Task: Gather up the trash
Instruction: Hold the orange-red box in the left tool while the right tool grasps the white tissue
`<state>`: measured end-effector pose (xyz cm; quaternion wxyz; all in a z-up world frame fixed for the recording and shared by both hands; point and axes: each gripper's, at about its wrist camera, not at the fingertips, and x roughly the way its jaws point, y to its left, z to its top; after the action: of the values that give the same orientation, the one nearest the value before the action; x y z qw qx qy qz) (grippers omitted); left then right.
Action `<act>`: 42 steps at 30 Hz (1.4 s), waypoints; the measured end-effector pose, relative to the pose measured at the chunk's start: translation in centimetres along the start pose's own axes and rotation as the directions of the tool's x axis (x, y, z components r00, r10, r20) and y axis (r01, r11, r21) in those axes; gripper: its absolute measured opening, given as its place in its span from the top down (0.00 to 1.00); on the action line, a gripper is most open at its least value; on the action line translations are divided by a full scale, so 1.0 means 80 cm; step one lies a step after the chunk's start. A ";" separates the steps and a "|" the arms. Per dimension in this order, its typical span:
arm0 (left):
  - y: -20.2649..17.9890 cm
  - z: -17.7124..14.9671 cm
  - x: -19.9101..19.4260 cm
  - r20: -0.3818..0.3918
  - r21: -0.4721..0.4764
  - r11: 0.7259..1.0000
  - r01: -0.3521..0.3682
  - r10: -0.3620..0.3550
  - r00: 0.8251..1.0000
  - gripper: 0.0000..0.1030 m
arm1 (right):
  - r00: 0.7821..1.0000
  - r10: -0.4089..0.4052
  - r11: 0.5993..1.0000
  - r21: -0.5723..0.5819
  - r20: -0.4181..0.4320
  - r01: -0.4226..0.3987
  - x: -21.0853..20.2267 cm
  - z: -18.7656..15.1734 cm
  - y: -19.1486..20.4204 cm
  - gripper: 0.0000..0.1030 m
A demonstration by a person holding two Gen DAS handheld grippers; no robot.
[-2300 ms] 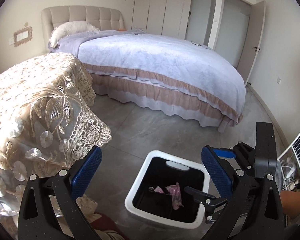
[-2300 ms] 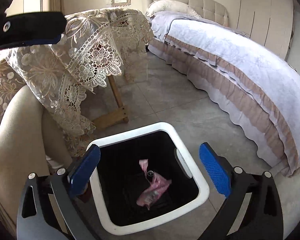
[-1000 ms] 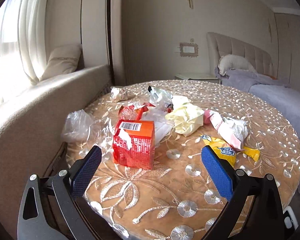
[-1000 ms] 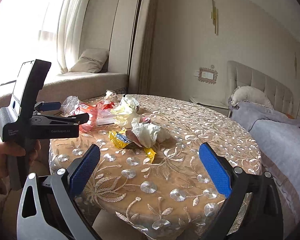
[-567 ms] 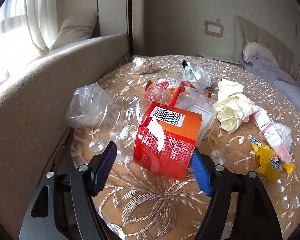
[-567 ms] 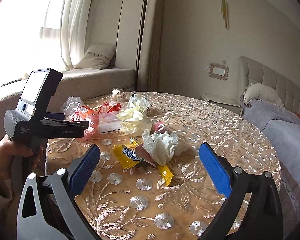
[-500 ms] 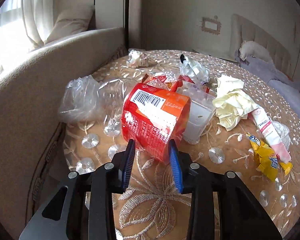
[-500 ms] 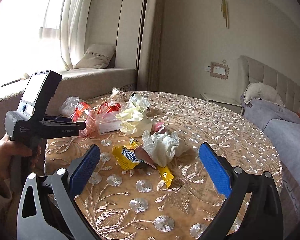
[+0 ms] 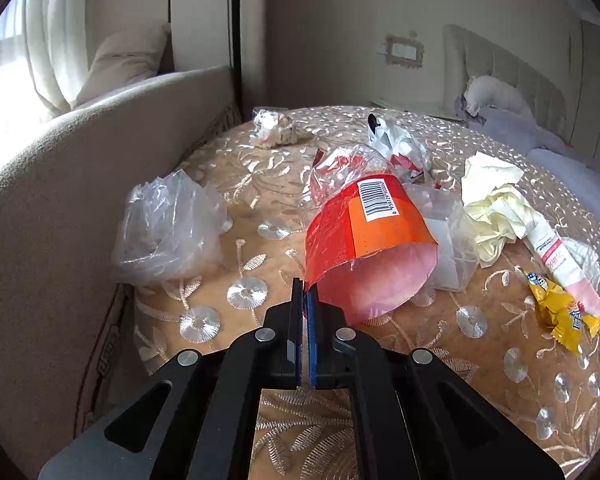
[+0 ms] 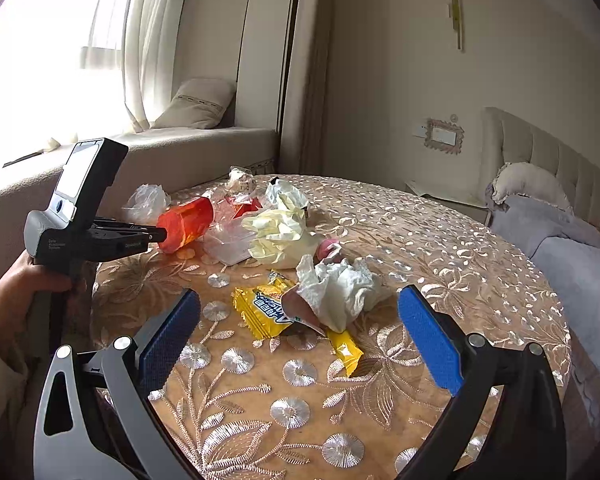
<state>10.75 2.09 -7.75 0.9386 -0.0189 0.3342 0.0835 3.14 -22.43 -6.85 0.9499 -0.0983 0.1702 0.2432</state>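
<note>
Left wrist view: the left gripper (image 9: 304, 300) has its jaws pinched tight on the rim of the red wrapper (image 9: 368, 236), open end facing the camera, barcode on top. Crowding it are a clear plastic bag (image 9: 168, 224) to the left, a clear container (image 9: 446, 236) just behind it, crumpled yellow paper (image 9: 496, 208), a pink-and-white tube (image 9: 560, 264) and a yellow candy wrapper (image 9: 558, 312) off to the right. All of it lies on the embroidered tablecloth (image 9: 240, 292).

Right wrist view: the right gripper (image 10: 300, 332) hangs with jaws wide apart, nothing between them, above the candy wrapper and a wad of white tissue (image 10: 340, 284). Beyond stand a window seat (image 10: 196, 148) and a bed (image 10: 572, 232).
</note>
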 end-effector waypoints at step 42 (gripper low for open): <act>-0.046 0.005 -0.096 0.199 0.055 0.966 0.254 -0.260 0.945 0.99 | 0.917 0.156 0.937 0.348 -0.368 -0.020 0.134 0.011 -0.082 0.87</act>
<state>5.74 -2.58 -2.70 0.9711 -0.0400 0.2316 -0.0428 15.47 -23.22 -9.39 0.8874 0.0272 0.3992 0.2289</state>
